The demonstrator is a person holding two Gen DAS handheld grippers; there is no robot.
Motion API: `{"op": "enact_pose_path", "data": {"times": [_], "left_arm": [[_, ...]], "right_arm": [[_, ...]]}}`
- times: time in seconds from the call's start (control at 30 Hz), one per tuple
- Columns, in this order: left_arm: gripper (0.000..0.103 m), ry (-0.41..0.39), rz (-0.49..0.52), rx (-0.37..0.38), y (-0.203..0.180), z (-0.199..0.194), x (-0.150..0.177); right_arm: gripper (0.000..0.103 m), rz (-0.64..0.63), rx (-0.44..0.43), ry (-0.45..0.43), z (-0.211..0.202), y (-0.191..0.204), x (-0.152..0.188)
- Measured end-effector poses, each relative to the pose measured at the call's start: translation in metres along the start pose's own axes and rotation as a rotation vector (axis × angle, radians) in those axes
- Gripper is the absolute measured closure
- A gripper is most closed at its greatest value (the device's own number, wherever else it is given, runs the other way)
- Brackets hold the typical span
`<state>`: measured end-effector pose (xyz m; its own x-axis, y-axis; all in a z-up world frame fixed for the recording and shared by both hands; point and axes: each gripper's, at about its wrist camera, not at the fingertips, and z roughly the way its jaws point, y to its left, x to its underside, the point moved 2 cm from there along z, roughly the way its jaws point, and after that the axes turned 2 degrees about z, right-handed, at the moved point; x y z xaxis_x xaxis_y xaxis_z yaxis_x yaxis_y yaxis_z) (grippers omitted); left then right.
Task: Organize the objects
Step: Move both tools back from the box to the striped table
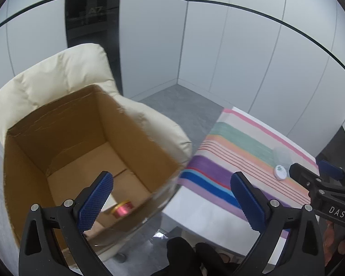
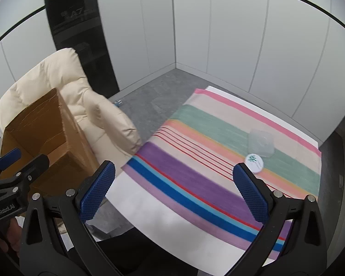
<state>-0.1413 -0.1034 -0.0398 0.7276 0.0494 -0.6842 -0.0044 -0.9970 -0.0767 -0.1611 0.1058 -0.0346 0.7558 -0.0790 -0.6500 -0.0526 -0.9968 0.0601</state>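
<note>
An open cardboard box sits on a cream armchair. A pink and gold spool lies on the box floor. My left gripper is open and empty, above the box's near right corner. On the striped cloth lie a small round white tin with a green print and a clear plastic container. My right gripper is open and empty above the cloth, short of the tin. It also shows in the left wrist view.
The table under the cloth has a white top, with its left edge close to the armchair. Grey carpet runs between them to the white panelled wall corner. A dark glass door stands behind the chair.
</note>
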Motion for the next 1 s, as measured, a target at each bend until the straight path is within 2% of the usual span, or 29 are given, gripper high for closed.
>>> {"op": "enact_pose_path", "data": {"times": [0.4,1.0], "left_arm": [[0.001,0.011,0.077,0.088,-0.065,0.01,-0.003],[0.0,-0.006,0.166,0.172,-0.144,0.009,0.0]], "right_arm": [[0.0,0.081,0.075,-0.006,-0.017,-0.067,0.011],[0.0,0.202,0.171,-0.008,-0.049,-0.152,0.038]]}}
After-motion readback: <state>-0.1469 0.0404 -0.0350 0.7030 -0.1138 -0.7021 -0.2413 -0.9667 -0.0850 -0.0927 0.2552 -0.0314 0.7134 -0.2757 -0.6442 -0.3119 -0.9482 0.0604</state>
